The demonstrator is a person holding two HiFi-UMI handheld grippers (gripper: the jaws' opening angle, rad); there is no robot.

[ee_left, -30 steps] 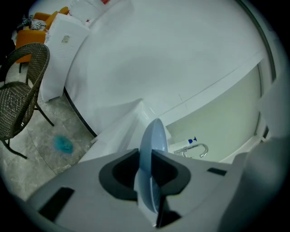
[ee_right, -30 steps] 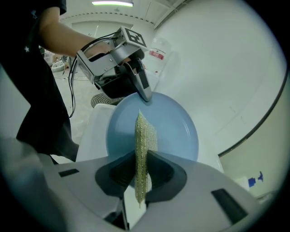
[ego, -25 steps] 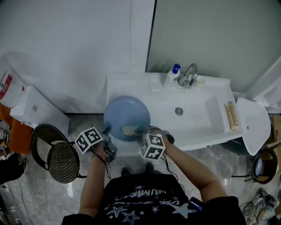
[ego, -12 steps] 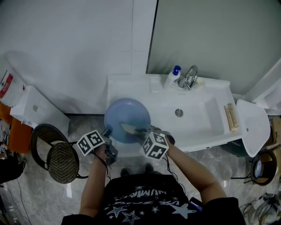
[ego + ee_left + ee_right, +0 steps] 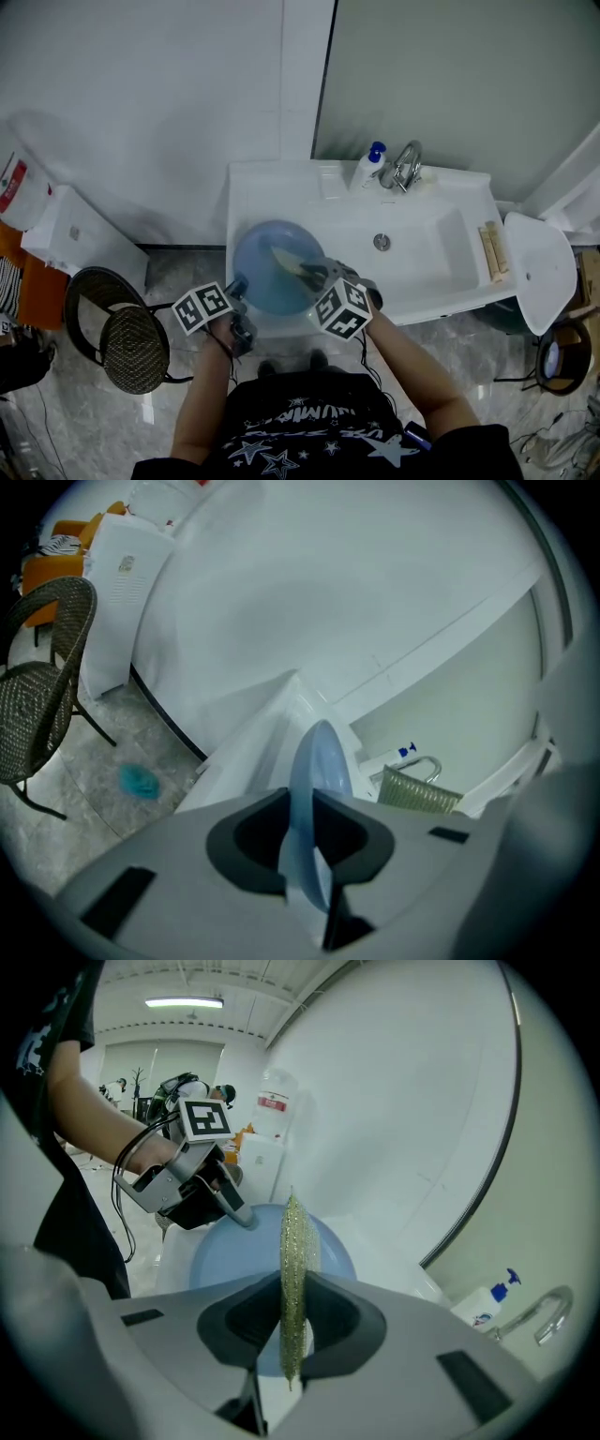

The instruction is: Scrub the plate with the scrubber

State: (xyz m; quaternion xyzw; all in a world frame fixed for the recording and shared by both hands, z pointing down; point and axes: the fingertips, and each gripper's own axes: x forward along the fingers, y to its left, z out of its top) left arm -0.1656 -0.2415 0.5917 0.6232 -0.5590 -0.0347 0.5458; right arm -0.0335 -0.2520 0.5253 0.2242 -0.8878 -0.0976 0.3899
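A round blue plate [image 5: 267, 277] is held tilted over the left end of the white sink [image 5: 441, 272]. My left gripper [image 5: 238, 285] is shut on its near-left rim; in the left gripper view the plate [image 5: 317, 761] stands edge-on between the jaws of the left gripper [image 5: 302, 841]. My right gripper [image 5: 315, 273] is shut on a flat yellow-green scrubber [image 5: 287, 261], which lies against the plate's face near its middle. In the right gripper view the scrubber [image 5: 292, 1260] runs edge-on through the right gripper [image 5: 292, 1327], with the plate [image 5: 220, 1255] and left gripper [image 5: 242, 1215] behind it.
A soap bottle [image 5: 368, 163] and faucet [image 5: 404, 161] stand at the sink's back edge, the drain [image 5: 382, 239] in the basin. A wicker chair [image 5: 124, 335] stands on the left floor. A white lid [image 5: 541, 267] lies to the right. A teal scrap [image 5: 141, 781] lies on the floor.
The plate has tipped up and shifted slightly right and nearer. The right gripper has risen and carried the scrubber from the plate's near edge toward its middle. The left gripper hardly moved.
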